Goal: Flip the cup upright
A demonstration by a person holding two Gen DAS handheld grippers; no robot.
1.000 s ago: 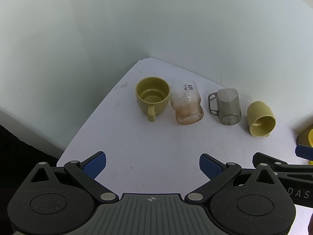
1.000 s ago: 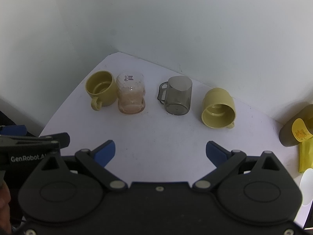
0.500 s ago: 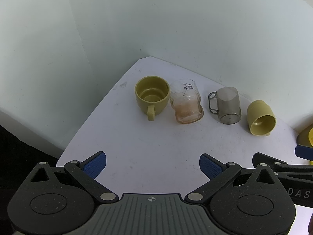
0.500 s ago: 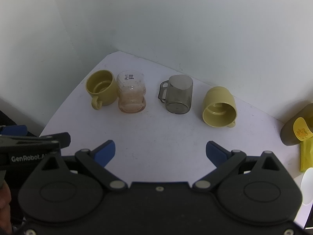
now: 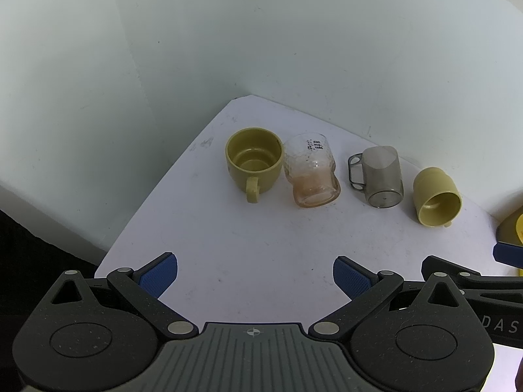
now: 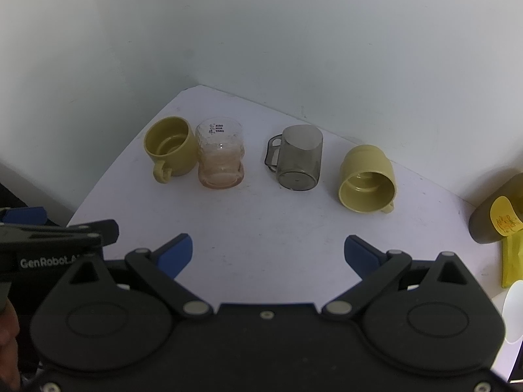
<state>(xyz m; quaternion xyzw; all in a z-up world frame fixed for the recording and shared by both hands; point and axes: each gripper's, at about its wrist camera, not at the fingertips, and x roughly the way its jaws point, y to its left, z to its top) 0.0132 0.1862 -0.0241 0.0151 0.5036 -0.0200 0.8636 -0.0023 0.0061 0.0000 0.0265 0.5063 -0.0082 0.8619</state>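
Observation:
Several cups stand in a row on the white table (image 5: pixel 255 245). At the right end a yellow cup (image 5: pixel 436 196) lies on its side, mouth toward me; it also shows in the right wrist view (image 6: pixel 367 179). Left of it are a grey transparent cup (image 6: pixel 299 161) with a handle, a clear glass (image 6: pixel 222 156) with an orange tint, and an upright yellow mug (image 6: pixel 171 152). My left gripper (image 5: pixel 255 276) is open and empty, short of the row. My right gripper (image 6: pixel 268 253) is open and empty, also short of the row.
White walls close the corner behind the cups. The table's left edge drops to darkness (image 5: pixel 49 254). At the right stand an olive container with a yellow label (image 6: pixel 500 215) and yellow items (image 6: pixel 513 264).
Both grippers have edged slightly closer to the row of cups. The cups have not moved.

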